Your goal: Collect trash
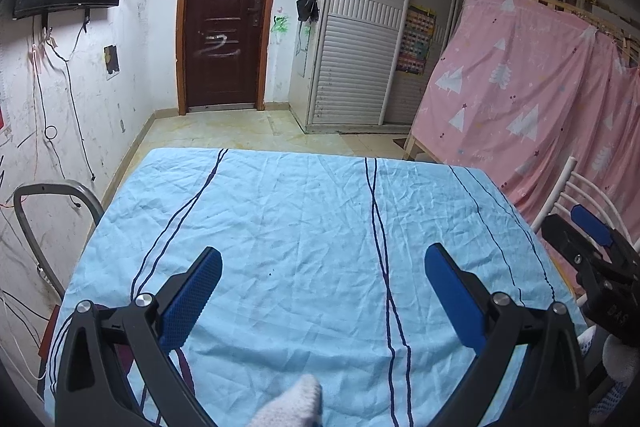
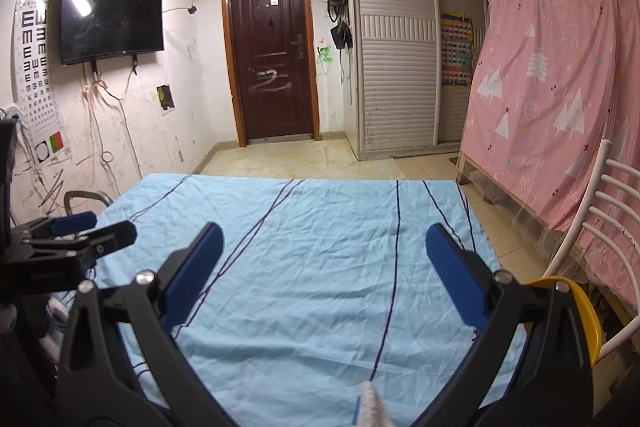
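Observation:
A table under a wrinkled light blue cloth [image 1: 300,227] with dark stripes fills the lower half of both views; it also shows in the right wrist view [image 2: 320,247]. No trash shows on it. My left gripper [image 1: 323,267] is open and empty above the near part of the cloth. My right gripper [image 2: 325,247] is open and empty above the cloth too. The right gripper shows at the right edge of the left wrist view [image 1: 592,247]; the left gripper shows at the left edge of the right wrist view [image 2: 76,235].
A yellow object [image 2: 584,311] sits low at the right beside a white metal chair [image 2: 608,211]. A pink curtain [image 2: 560,87] covers a frame on the right. A metal chair back [image 1: 48,211] stands left of the table. A dark door [image 2: 272,55] is at the far wall.

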